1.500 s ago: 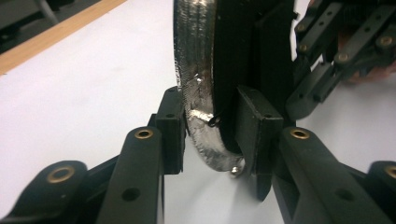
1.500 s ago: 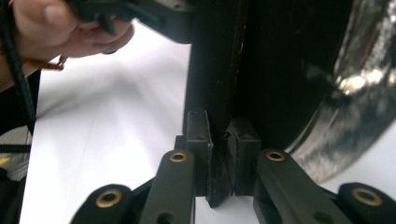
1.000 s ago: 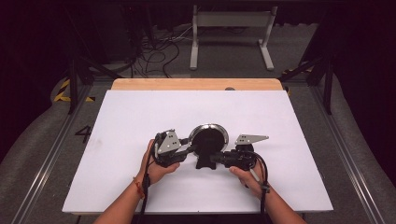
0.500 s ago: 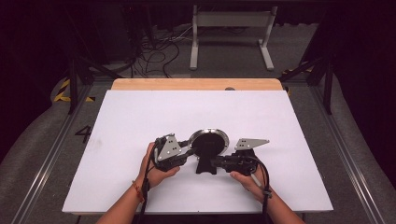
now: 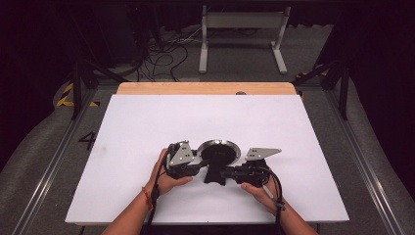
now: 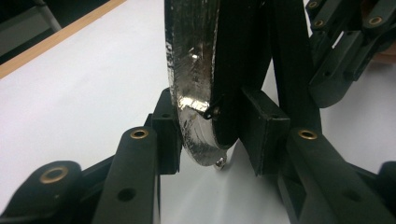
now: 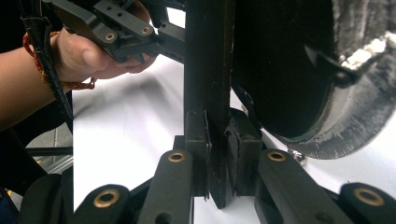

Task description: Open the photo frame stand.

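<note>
Left gripper (image 5: 200, 164) came in from the table's left side, jaws part open and astride the lower rim of the round disc (image 5: 219, 151); they had just been opening; in the left gripper view one pad sat beside the silver back and the other beside the black front, close in, with no firm squeeze to be seen; left hand (image 5: 169, 178) was wrapped round its body, grey plate uppermost.

Right gripper (image 5: 226, 173) came in from the right side, jaws nearly together and clamped on the flat black bar (image 5: 214, 176) joined to the disc; in the right gripper view both pads pressed the bar's two faces, the bar rising straight up between them; right hand (image 5: 257, 188) lay behind it, cable trailing back toward the near edge.

Disc: silver, foil-like rim and back, dull black face; it sat close to the near edge of the table (image 5: 147, 122), about midway between the left and right edges; the two grippers faced each other across it.

Attitude: both gripper views showed it up on its edge, the lowest point of the rim just at the white surface, a small screw showing there; whether it actually touched I could not tell; silver back faced the far edge, black face the near edge.

Long axis: disc and bar together ran far to near; the disc lay at the far end; the bar pointed toward the near edge and flared wider at its near end.
</note>
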Demonstrator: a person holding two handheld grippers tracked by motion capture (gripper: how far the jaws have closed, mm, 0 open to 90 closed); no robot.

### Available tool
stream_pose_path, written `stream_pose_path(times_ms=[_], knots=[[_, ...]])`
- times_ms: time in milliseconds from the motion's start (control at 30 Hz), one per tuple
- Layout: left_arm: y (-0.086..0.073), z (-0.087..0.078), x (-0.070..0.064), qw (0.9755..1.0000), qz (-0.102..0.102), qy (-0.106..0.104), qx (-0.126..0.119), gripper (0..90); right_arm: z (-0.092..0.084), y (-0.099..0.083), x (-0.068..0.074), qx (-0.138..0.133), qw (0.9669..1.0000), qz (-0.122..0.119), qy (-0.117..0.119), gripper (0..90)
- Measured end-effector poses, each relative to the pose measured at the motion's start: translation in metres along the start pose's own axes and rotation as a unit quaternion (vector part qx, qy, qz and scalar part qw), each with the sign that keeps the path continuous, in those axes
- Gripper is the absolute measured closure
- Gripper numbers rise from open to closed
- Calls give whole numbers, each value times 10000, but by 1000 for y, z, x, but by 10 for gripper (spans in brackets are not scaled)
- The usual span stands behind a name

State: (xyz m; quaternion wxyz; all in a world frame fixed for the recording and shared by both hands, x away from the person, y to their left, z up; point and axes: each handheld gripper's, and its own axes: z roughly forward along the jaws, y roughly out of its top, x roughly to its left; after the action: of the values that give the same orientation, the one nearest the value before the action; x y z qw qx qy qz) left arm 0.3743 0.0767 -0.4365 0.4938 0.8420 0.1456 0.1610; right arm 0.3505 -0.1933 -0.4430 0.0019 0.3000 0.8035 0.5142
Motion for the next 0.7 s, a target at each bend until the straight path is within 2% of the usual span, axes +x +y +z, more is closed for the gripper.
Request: stream_pose_path(times_ms=[133, 300, 433, 533, 700], knots=[[-1, 0, 0, 10000, -56, -7, -27, 625, 0, 0, 2, 34, 10000, -52, -44, 811], [0, 0, -3, 9999, 75, 81, 41, 642, -2, 1, 3, 77, 9999, -103, -111, 804], [1, 2, -6, 9996, 116, 243, 12, 655, -6, 2, 2, 38, 9999, -66, -148, 792], [2, 3, -6, 9991, 219, 365, 25, 661, -9, 3, 1, -11, 9998, -41, -177, 784], [0, 5, -3, 9974, 338, 632, 69, 711, -7, 2, -1, 105, 9994, -73, -310, 768]])
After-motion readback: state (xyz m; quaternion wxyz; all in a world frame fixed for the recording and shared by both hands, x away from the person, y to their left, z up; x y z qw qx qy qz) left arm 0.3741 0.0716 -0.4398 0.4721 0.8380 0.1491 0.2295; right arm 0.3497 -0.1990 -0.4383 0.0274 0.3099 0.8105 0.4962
